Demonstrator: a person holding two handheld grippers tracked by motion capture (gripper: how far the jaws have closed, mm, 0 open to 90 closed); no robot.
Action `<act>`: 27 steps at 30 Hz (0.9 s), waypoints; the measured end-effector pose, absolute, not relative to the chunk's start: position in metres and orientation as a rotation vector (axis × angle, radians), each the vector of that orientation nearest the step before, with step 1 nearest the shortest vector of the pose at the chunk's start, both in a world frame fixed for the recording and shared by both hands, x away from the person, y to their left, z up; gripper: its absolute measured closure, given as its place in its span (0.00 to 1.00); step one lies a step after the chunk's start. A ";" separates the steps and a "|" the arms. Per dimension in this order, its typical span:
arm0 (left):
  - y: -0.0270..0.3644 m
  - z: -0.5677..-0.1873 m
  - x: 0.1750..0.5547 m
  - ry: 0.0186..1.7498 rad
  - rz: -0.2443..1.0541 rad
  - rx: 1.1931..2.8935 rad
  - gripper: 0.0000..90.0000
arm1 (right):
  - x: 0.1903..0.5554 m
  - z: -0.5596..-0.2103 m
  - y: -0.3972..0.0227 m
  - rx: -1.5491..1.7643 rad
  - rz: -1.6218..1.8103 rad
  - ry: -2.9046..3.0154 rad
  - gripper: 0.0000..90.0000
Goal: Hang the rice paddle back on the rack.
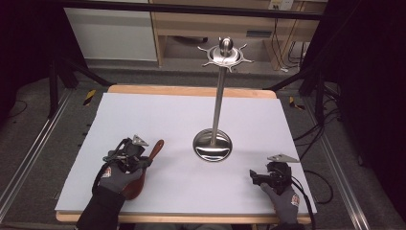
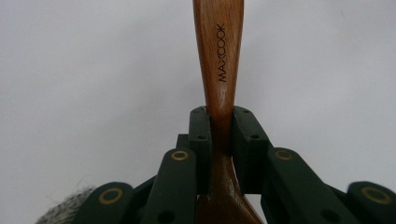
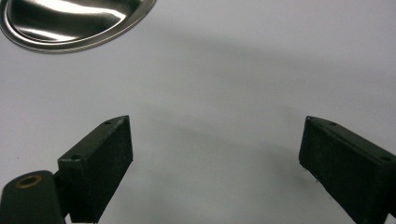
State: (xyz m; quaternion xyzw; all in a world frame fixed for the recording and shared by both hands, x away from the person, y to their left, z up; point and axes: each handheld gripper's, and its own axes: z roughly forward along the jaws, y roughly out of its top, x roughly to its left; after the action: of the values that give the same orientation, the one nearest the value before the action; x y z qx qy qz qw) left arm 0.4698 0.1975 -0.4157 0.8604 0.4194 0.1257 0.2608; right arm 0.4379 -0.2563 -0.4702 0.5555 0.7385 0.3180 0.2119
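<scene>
A brown wooden spoon (image 1: 152,153) lies at the left of the white table top, its handle pointing toward the middle. My left gripper (image 1: 143,160) is shut on that handle. In the left gripper view both pads clamp the wooden spoon (image 2: 219,70), which carries a printed brand name and runs up and away from the left gripper (image 2: 220,133). A steel utensil stand (image 1: 219,96) rises from a round base (image 1: 212,145) at mid-table, with hooks on its top ring. My right gripper (image 1: 253,176) rests at the front right, open. In its own view the right gripper (image 3: 215,158) has nothing between its pads.
The white table top (image 1: 167,115) sits on a wooden board with edges all round. The stand's round base (image 3: 70,23) shows at the upper left of the right gripper view. Dark frame rails and cables run along both sides of the table.
</scene>
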 end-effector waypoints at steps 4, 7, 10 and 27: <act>0.200 -0.413 0.466 1.123 0.350 2.314 0.87 | 0.438 -0.470 -0.256 1.547 0.884 2.050 0.11; 0.201 -0.411 0.464 1.120 0.355 2.302 0.87 | 0.438 -0.470 -0.256 1.547 0.881 2.050 0.11; 0.205 -0.406 0.460 1.114 0.361 2.278 0.87 | 0.438 -0.470 -0.256 1.545 0.881 2.051 0.11; 0.214 -0.382 0.444 1.082 0.462 2.134 0.88 | 0.438 -0.470 -0.256 1.553 0.889 2.047 0.11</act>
State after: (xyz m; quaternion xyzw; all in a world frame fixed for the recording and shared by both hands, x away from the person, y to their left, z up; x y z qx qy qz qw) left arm 0.4440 0.2143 -0.3821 0.8219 0.4168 0.1781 0.3449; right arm 0.4375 -0.2558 -0.4698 0.5585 0.7362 0.3197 0.2096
